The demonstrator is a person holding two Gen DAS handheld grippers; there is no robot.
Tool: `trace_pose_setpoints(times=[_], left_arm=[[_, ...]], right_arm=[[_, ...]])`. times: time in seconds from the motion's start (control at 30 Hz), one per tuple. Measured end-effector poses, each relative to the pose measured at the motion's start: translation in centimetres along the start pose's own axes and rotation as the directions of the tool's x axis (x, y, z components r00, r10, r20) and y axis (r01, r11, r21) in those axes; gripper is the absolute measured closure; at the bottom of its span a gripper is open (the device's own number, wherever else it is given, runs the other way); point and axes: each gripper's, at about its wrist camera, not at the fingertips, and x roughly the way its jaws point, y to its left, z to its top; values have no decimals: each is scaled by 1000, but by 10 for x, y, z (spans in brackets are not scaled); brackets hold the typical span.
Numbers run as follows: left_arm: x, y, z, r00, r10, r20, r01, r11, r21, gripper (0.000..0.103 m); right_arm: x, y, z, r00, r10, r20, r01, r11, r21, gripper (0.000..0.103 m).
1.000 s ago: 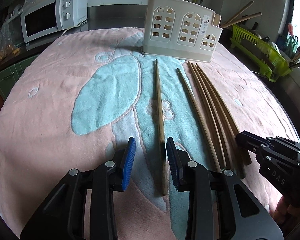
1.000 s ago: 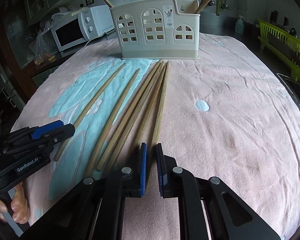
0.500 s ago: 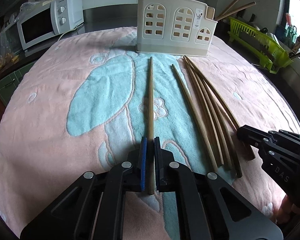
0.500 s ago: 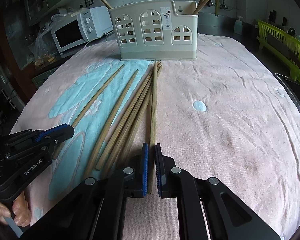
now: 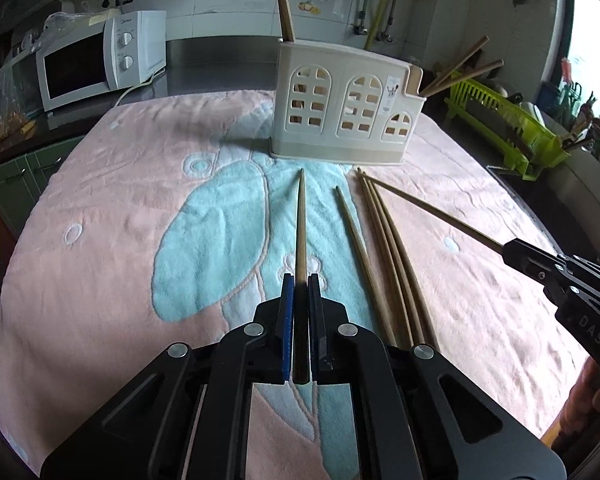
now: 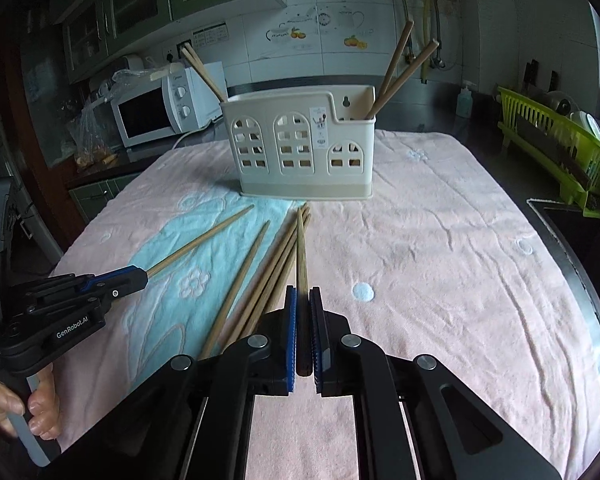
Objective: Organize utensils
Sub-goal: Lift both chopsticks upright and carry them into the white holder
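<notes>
Left wrist view: left gripper (image 5: 298,292) is clamped on one chopstick (image 5: 300,220), pads tight on its thick end, the shaft running straight ahead of the jaws with its tip aimed at the cream utensil holder (image 5: 344,112) and apparently clear of the pink towel (image 5: 100,220). Right wrist view: right gripper (image 6: 303,308) is likewise closed on its own chopstick (image 6: 301,248), which points forward toward the same holder (image 6: 300,148). So both tools are loaded, one stick each, and neither stick is in a slot yet. Done so far, judging by layout: a few chopsticks already stand in the holder, two at its left end (image 6: 202,68) and two at its right end (image 6: 396,68). Left to do: loose chopsticks (image 6: 260,280) lie on the towel just ahead and left of the right gripper, between the two tools; four by the left wrist view, but they overlap, so the count is not firm. Judgement: roughly mid-task. Next step is probably carrying both held sticks forward and up over the holder rim, then dropping them tip-first into a compartment. Which compartment is the target, cannot tell.
</notes>
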Motion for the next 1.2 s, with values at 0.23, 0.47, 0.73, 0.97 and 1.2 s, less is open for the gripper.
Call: trace_pose_setpoints(times=[0.23,0.47,0.73,0.97,1.2], left_arm=[[-17,4,26,995,-19,99,19,1000,-2,98],[-23,8,45,985,-34,170,34,999,3,98],[-30,8,79,978,-47,203,42,999,30,98],[-45,6,116,969,-67,237,56,997,52,98],[-77,-12,157,940,-108,324,76,991,112,98]], right_arm=[[-16,-2,32,996,1,89,1,1000,-22,97],[-22,-1,65,988,2,151,7,998,-56,97],[-20,-6,102,985,33,167,-17,996,-93,97],[-35,-16,143,980,84,180,-61,990,-127,97],[-54,-27,183,978,108,177,-78,982,-170,97]])
